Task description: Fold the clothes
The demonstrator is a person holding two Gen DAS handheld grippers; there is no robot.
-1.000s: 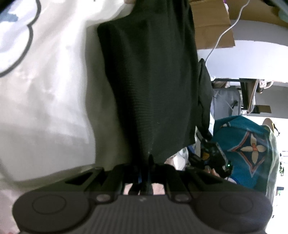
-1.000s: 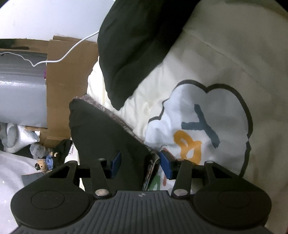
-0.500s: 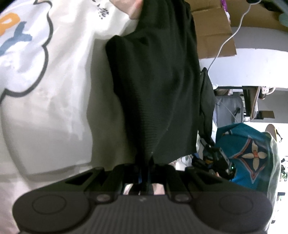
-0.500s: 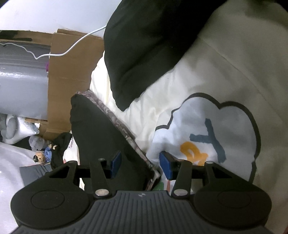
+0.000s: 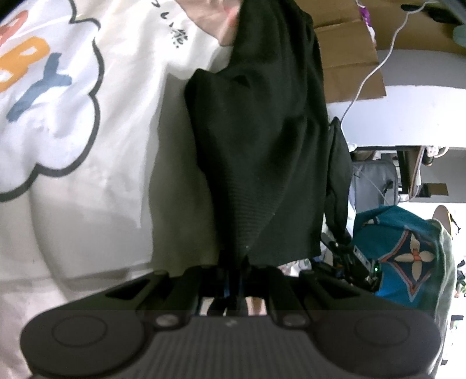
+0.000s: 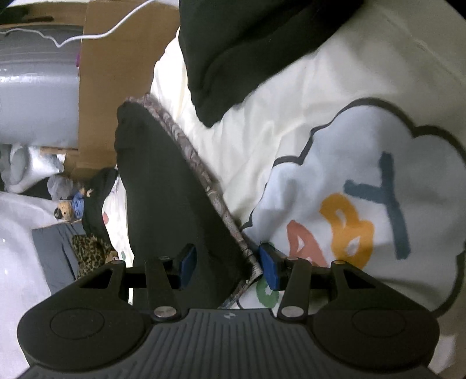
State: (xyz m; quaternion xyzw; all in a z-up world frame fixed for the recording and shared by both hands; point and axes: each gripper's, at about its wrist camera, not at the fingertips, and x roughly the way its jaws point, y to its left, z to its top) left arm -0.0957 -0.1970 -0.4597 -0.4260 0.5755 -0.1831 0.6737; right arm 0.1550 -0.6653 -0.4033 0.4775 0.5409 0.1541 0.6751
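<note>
My left gripper (image 5: 234, 284) is clamped tight on the soft black cloth (image 5: 262, 140). My right gripper (image 6: 225, 263) jaws sit apart w/ its patterned edge (image 6: 192, 154) between.

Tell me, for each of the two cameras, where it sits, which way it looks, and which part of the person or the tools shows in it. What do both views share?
Left wrist: sits on the left gripper, looks along its fingers shut on the black garment; a bare hand shows at top.
Right wrist: sits on the right gripper, looks along parted blue pads around the garment's patterned band.
Shared: the black garment, the cream shirt with cloud print, the cardboard.
</note>
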